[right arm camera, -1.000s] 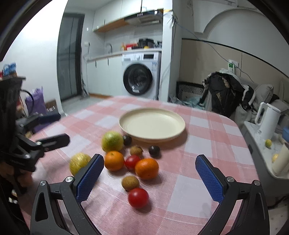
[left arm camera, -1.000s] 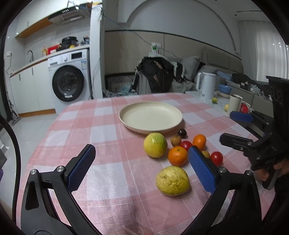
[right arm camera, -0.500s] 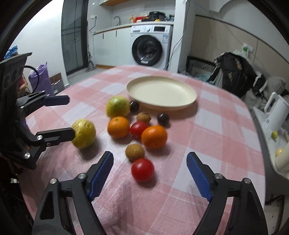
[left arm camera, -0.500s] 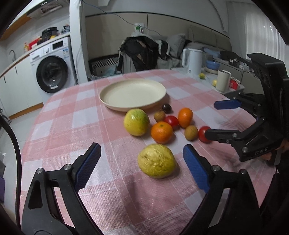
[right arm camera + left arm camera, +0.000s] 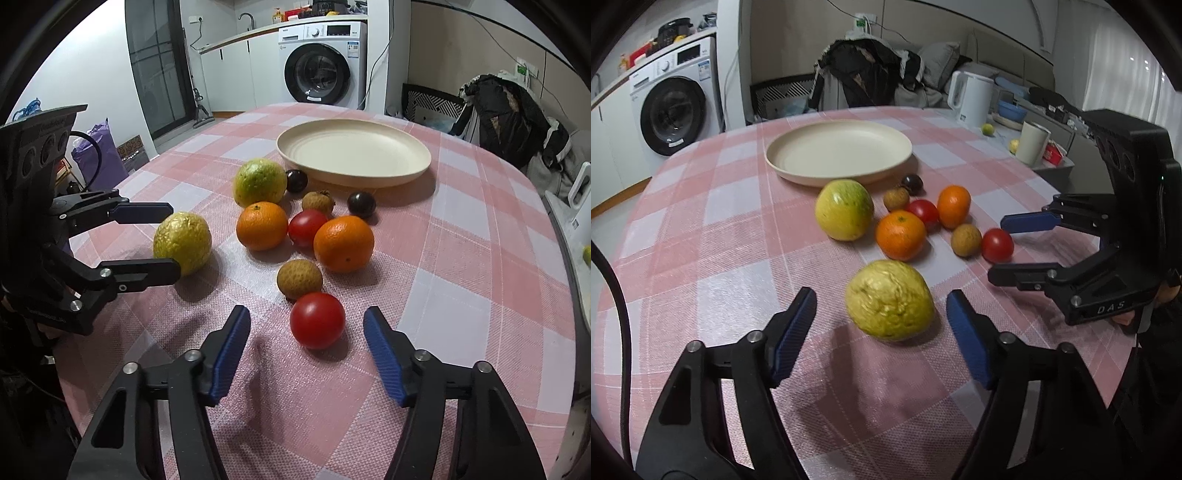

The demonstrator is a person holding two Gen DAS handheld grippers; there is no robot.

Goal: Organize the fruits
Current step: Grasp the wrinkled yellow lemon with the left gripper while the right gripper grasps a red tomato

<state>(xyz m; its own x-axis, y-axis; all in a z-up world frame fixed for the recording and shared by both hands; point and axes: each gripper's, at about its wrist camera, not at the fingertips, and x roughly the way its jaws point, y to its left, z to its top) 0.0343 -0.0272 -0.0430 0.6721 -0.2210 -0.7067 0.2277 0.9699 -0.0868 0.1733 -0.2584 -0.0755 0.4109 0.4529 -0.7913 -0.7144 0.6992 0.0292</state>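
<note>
A wrinkled yellow fruit (image 5: pixel 889 300) lies on the pink checked tablecloth, just ahead of my open left gripper (image 5: pixel 881 315), between its blue pads without contact. My right gripper (image 5: pixel 306 332) is open too, its pads flanking a red tomato (image 5: pixel 317 319) at the near end of the fruit cluster. Beyond lie a brown lychee (image 5: pixel 299 277), two oranges (image 5: pixel 343 243), a second tomato (image 5: pixel 306 227), a green-yellow fruit (image 5: pixel 260 181) and two dark plums (image 5: pixel 361 204). The empty cream plate (image 5: pixel 352 151) sits behind them. The right gripper (image 5: pixel 1015 247) shows in the left wrist view beside the tomato (image 5: pixel 997 244).
The table's right edge (image 5: pixel 561 236) drops toward a side counter with a white kettle (image 5: pixel 971 98) and a cup (image 5: pixel 1033 142). A chair draped with dark clothes (image 5: pixel 868 74) stands behind the table. A washing machine (image 5: pixel 321 64) is farther back.
Both grippers have moved forward and down toward the table. The yellow fruit now sits between the left pads and the red tomato between the right pads. No fruit has moved.
</note>
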